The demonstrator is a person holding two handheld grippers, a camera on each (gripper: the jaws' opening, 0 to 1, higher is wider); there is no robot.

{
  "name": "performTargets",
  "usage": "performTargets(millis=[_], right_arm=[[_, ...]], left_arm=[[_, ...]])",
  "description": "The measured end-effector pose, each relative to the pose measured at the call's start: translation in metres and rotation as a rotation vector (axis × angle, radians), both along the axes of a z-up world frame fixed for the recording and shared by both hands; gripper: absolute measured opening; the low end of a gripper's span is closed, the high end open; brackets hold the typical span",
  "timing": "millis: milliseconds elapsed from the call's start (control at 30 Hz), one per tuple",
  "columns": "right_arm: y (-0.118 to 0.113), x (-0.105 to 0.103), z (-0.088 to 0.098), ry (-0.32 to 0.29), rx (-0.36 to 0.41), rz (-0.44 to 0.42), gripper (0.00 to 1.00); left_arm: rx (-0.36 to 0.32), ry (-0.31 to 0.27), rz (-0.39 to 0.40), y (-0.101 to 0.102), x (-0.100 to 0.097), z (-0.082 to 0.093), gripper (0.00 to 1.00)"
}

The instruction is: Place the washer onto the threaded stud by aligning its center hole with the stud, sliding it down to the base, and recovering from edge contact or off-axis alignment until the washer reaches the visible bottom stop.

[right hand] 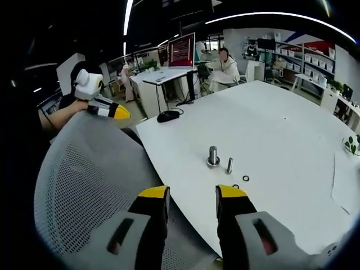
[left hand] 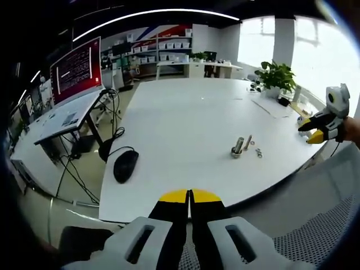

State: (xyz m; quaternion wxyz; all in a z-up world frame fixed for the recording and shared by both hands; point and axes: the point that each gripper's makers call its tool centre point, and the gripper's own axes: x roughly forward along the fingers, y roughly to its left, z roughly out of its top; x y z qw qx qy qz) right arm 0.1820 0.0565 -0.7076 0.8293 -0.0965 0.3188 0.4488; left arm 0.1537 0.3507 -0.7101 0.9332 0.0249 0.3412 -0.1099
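A threaded stud (left hand: 237,149) (right hand: 213,156) stands upright on its wide base on the white table (left hand: 180,124) (right hand: 281,129). A second bolt (left hand: 247,142) (right hand: 229,165) sits close beside it. A small dark washer (right hand: 246,179) (left hand: 259,152) lies flat on the table just past the bolt. My left gripper (left hand: 189,196) is shut and empty, off the table's near edge; it also shows at the upper left of the right gripper view (right hand: 119,112). My right gripper (right hand: 192,194) is open and empty, short of the stud, and reaches into the left gripper view from the right (left hand: 315,132).
A mesh chair back (right hand: 95,180) (left hand: 320,236) lies between the grippers and the table edge. A black mouse (left hand: 125,166) (right hand: 167,116) rests on the table corner. A potted plant (left hand: 275,76), papers, a monitor (left hand: 76,70) and a seated person (right hand: 228,62) are farther off.
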Motion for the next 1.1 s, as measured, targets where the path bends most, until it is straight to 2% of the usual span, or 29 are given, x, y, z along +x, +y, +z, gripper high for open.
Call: performTargets(millis=[333, 467, 633, 667, 900, 1100], right_arm=[[0.003, 0.001, 0.002, -0.004, -0.004, 0.003, 0.35], [0.005, 0.005, 0.004, -0.013, -0.004, 0.004, 0.35], [0.008, 0.007, 0.005, -0.020, -0.006, 0.012, 0.35], [0.009, 0.006, 0.006, -0.020, -0.007, 0.013, 0.35], [0.011, 0.012, 0.006, -0.027, -0.013, 0.025, 0.35], [0.019, 0.017, 0.008, -0.035, -0.021, 0.044, 0.35]], left_arm=[[-0.001, 0.004, -0.003, 0.000, -0.001, -0.001, 0.00], [0.018, 0.058, -0.024, -0.002, -0.006, -0.008, 0.00], [0.015, 0.074, -0.028, -0.003, -0.007, -0.010, 0.00], [0.033, 0.102, -0.034, -0.002, -0.009, -0.014, 0.00], [0.059, 0.147, -0.092, -0.007, -0.014, -0.020, 0.00], [0.087, 0.212, -0.163, -0.013, -0.022, -0.029, 0.00]])
